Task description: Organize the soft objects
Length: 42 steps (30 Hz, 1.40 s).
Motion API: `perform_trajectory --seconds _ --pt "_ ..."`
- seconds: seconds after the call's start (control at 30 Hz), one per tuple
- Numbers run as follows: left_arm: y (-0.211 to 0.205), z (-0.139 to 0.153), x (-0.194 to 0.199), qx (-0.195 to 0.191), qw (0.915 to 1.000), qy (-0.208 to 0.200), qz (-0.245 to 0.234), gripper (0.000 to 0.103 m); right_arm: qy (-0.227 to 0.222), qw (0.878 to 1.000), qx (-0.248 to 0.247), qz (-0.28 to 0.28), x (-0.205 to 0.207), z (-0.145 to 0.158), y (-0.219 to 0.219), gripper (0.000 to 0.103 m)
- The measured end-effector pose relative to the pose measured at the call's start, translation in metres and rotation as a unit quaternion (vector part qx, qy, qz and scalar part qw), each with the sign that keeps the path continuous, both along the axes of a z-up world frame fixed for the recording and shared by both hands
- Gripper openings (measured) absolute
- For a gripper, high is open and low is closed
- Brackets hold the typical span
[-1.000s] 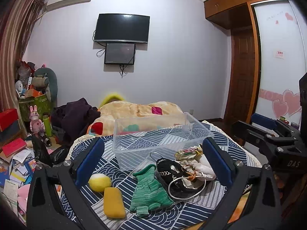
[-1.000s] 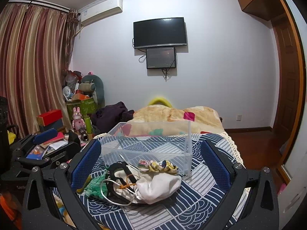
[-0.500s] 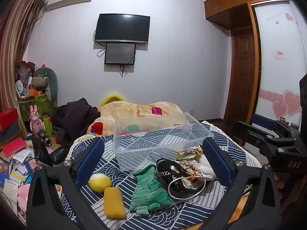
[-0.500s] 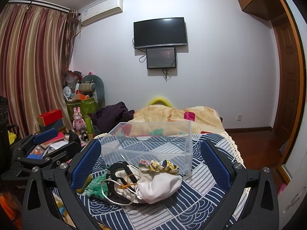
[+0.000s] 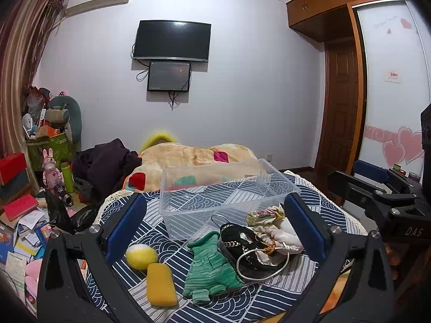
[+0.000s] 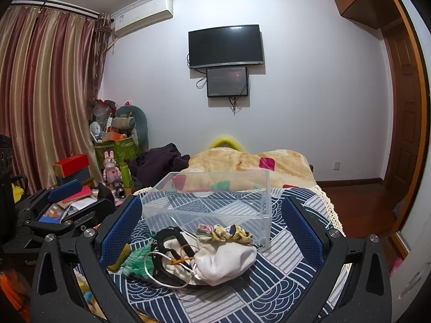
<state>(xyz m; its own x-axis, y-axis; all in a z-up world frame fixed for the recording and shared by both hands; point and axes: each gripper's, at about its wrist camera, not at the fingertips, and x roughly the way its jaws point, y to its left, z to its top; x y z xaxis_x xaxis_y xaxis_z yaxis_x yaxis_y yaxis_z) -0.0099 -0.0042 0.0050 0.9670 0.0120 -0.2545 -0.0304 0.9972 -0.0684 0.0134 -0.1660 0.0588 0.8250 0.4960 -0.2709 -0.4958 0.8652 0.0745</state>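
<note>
A clear plastic bin point(image 5: 215, 188) stands empty on the blue-and-white patterned cloth point(image 5: 161, 231); it also shows in the right wrist view point(image 6: 215, 196). In front of it lie a yellow ball point(image 5: 141, 256), a yellow sponge point(image 5: 160, 284), a green knit glove point(image 5: 208, 267), a black pouch with a white cord point(image 5: 243, 245), a white drawstring bag point(image 6: 223, 258) and a floral scrunchie point(image 6: 223, 232). My left gripper point(image 5: 215, 228) is open and empty above the pile. My right gripper point(image 6: 212, 228) is open and empty, with the bag between its fingers' lines.
A bed with a beige blanket point(image 5: 194, 158) and dark clothes point(image 5: 105, 161) lies behind the table. Boxes, books and toys point(image 5: 27, 202) clutter the floor at the left. A wooden door point(image 5: 342, 102) and wardrobe stand at the right.
</note>
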Motion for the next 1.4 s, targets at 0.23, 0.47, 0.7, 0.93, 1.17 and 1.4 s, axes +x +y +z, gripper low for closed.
perform_trajectory --seconds 0.23,0.47,0.7,0.93,1.17,1.4 --pt "0.001 0.003 -0.002 0.002 1.0000 -0.001 0.001 0.103 0.001 1.000 0.000 0.000 0.000 0.000 0.000 0.103" --pt "0.002 0.003 -0.002 0.001 1.0000 -0.002 0.001 0.103 0.001 1.000 0.001 0.001 -0.001 0.000 0.000 0.103" --pt "0.002 0.004 -0.003 0.001 1.0000 -0.002 -0.001 0.103 0.001 1.000 0.001 0.001 -0.002 0.000 0.001 0.103" --pt "0.002 0.003 -0.003 -0.002 1.0000 0.000 -0.004 0.103 0.001 1.000 0.002 0.002 -0.002 0.000 0.000 0.103" --pt "0.014 -0.007 0.000 0.008 0.9998 0.016 0.006 0.103 0.020 1.000 -0.003 0.000 0.003 -0.001 -0.003 0.103" --pt "0.052 -0.029 0.012 -0.013 0.9975 0.062 0.031 0.084 0.089 0.996 0.007 0.003 0.029 -0.018 -0.013 0.099"
